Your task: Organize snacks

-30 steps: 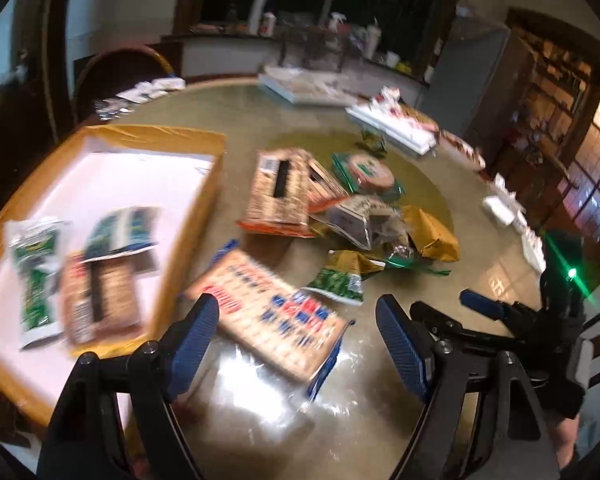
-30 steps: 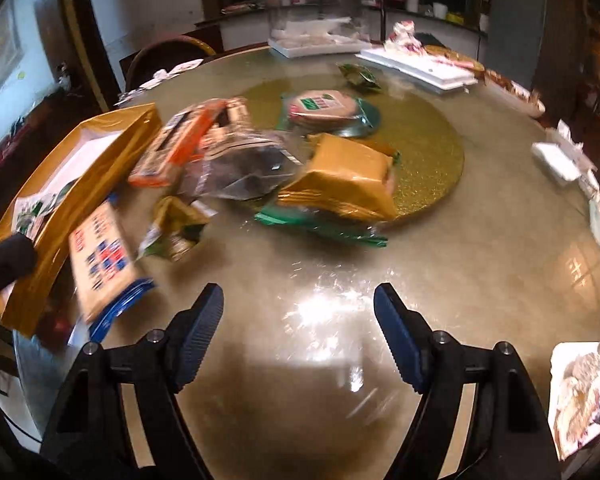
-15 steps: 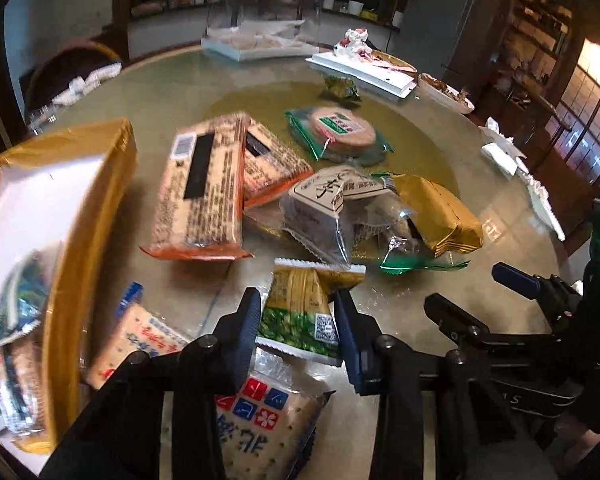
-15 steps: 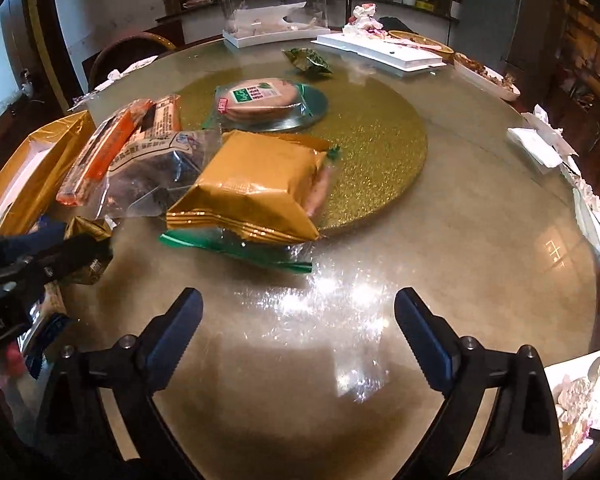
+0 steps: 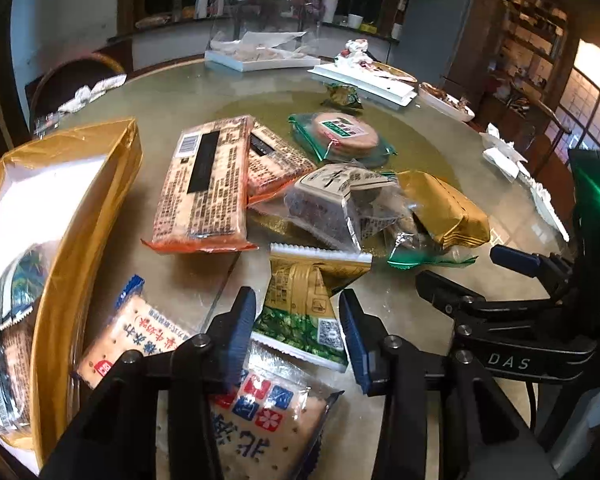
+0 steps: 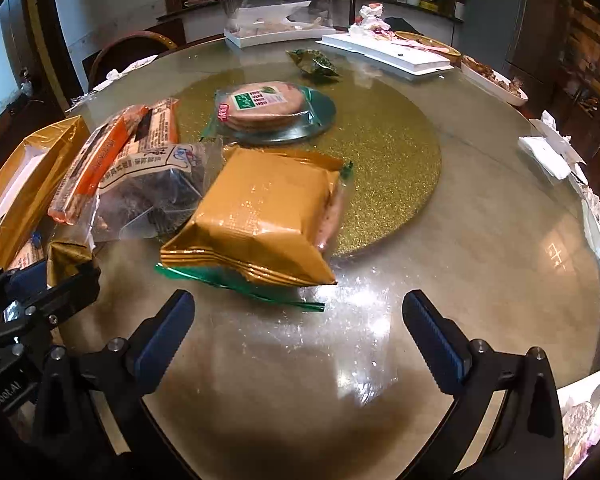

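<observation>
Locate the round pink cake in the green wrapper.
The round pink cake lies on the gold glitter turntable, toward its far left in the right wrist view, behind the gold packet.

Room dim, background dark and murky. Warm light from window [image 5: 596,92] at right, panes blown out. Overhead glare on glossy table [image 6: 480,240]: white speckled hotspots near centre front, small bright patch at right. Broad soft shadow on table under right gripper [image 6: 298,328]. Shiny wrappers catch highlights, gold pack [image 6: 260,216] most. Green LED flare at right edge of left view. Strong fisheye bend, black corners. Both views sharp, far shelves soft
</observation>
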Motion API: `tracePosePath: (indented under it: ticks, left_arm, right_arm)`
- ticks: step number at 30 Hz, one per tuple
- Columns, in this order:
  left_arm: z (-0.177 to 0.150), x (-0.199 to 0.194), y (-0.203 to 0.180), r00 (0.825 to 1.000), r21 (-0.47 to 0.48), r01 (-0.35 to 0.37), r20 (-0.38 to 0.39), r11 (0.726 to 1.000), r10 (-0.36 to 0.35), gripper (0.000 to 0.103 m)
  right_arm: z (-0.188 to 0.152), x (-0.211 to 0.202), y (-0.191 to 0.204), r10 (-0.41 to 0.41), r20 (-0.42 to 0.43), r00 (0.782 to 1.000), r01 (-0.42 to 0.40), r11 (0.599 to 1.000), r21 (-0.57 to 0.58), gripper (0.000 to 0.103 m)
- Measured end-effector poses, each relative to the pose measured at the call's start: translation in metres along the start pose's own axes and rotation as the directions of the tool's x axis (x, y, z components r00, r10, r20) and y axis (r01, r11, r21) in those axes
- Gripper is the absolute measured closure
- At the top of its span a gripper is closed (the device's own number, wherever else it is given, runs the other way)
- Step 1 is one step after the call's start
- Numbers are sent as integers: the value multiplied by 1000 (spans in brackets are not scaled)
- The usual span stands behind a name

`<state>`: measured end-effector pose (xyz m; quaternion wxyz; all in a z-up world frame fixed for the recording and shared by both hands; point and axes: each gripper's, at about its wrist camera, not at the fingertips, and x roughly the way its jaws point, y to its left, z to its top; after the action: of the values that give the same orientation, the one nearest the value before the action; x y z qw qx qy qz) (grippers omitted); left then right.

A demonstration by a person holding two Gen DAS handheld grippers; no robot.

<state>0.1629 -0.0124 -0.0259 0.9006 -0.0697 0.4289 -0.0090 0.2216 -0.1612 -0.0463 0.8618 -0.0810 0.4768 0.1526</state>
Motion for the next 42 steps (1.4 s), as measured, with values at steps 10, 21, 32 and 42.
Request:
tracePosePath:
  ticks: [10,21,32,42]
  left_arm:
    - [-2,14,-21,992,117,-104,-66,988,112,0]
    - [-1,16,-20,992,106,-92,-71,990,100,0]
    - [-1,16,-20,992,106,-92,-71,990,100,0]
    - [-2,16,-20,992,106,-92,-71,990,100,0]
  right_arm:
    - [-1,-2,-12,-42,-2,999,42,997,58,0]
    - [-1,-1,-12,-43,-2,999,43,997,57,0]
    - [-1,-1,-12,-43,-2,999,43,997,58,0]
    - [-1,-1,-11,-44,-1,999,44,997,58,0]
